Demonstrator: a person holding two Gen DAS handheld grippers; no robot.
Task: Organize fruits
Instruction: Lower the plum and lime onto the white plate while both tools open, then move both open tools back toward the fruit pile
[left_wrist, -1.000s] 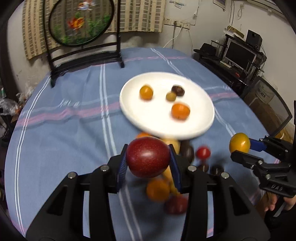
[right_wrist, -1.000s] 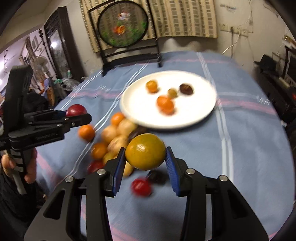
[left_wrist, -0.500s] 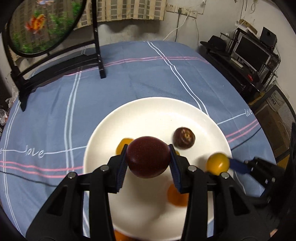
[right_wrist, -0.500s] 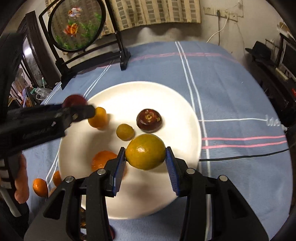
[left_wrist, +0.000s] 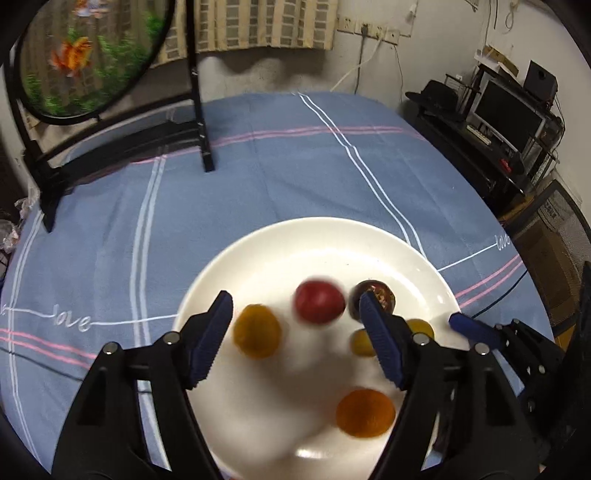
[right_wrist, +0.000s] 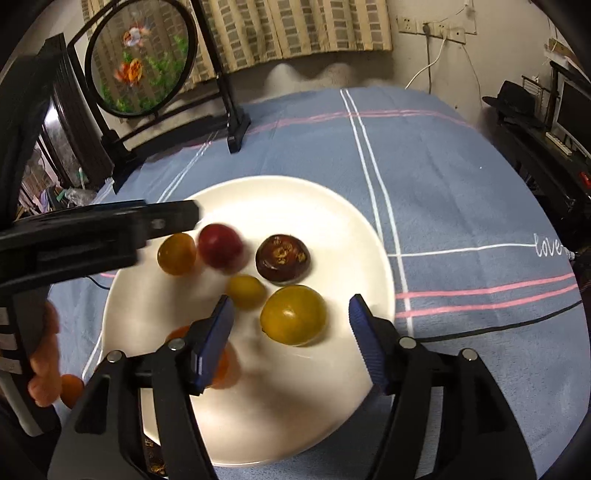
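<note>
A white plate lies on the blue cloth under both grippers. My left gripper hangs over it, jaws opening, nothing pressed between the pads. A red fruit, blurred, is on the plate just beyond its fingertips, next to an orange-yellow fruit and a dark brown fruit. My right gripper is also opening. A yellow-green citrus rests on the plate between its fingers, free of the pads. The red fruit lies farther back, by a small yellow fruit.
A round fish screen on a black stand stands at the table's far left. A desk with a monitor is off the right edge. An orange fruit lies on the cloth near the hand.
Both grippers travelled from the loose fruit pile to above the plate, then opened. The red fruit left the left gripper and the yellow-green citrus left the right; both now lie on the plate.
</note>
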